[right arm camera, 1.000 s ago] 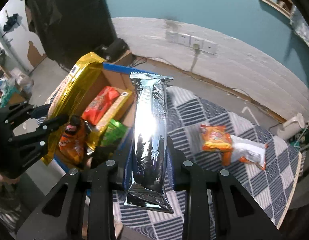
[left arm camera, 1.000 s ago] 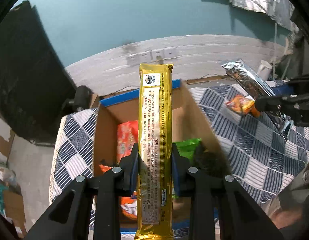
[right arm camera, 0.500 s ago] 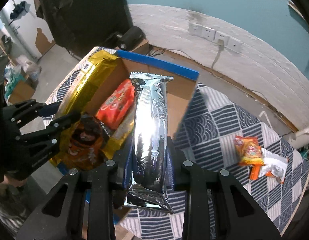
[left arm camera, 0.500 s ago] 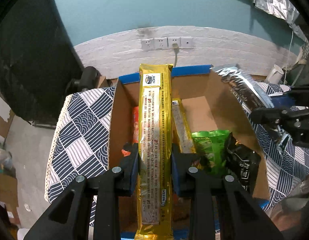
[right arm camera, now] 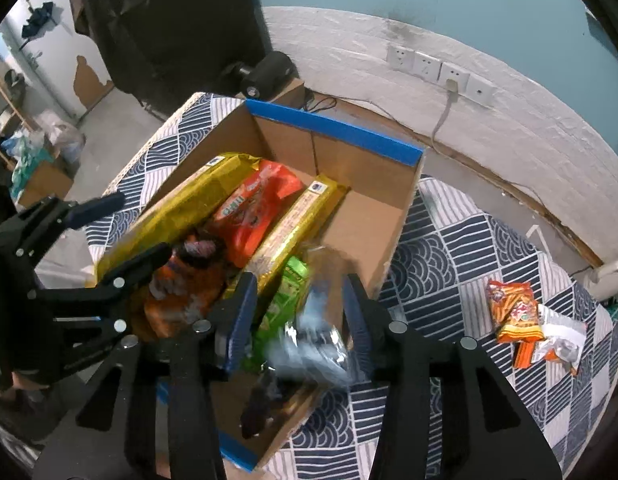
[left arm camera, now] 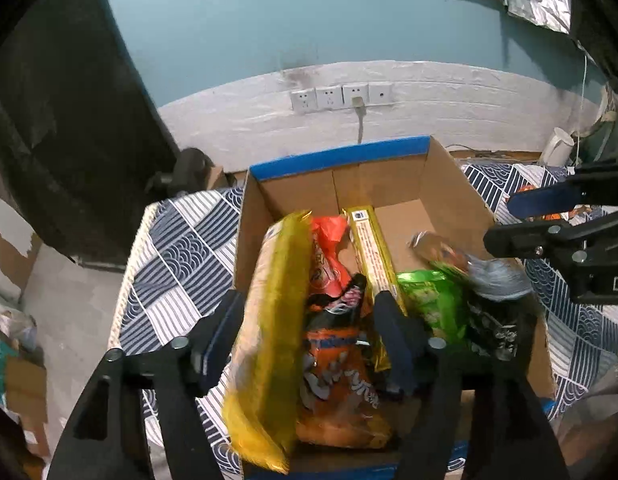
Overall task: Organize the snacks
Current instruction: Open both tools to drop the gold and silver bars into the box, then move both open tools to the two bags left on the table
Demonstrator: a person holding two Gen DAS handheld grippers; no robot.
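Observation:
A cardboard box (left arm camera: 449,184) with a blue rim stands on the patterned cloth and holds several snack packs. My left gripper (left arm camera: 309,316) is open above the box's near left part; the long gold pack (left arm camera: 269,320), blurred, lies free between its fingers, tilted into the box. My right gripper (right arm camera: 299,312) is open over the box's (right arm camera: 373,184) near right part; the silver pack (right arm camera: 313,340), blurred, drops free between its fingers. Inside lie an orange-red pack (right arm camera: 253,208), a second gold pack (right arm camera: 297,224), a green pack (right arm camera: 285,300) and an orange bag (left arm camera: 337,380).
Two small snack packs (right arm camera: 521,320) lie on the blue-and-white cloth (right arm camera: 449,280) to the right of the box. A white wall with sockets (left arm camera: 341,96) stands behind. The floor with clutter lies to the left. A black speaker (right arm camera: 265,72) sits beyond the box.
Both grippers opened. The gold pack left my left gripper and tipped into the box's left side. The silver pack left my right gripper and falls into the box's right side.

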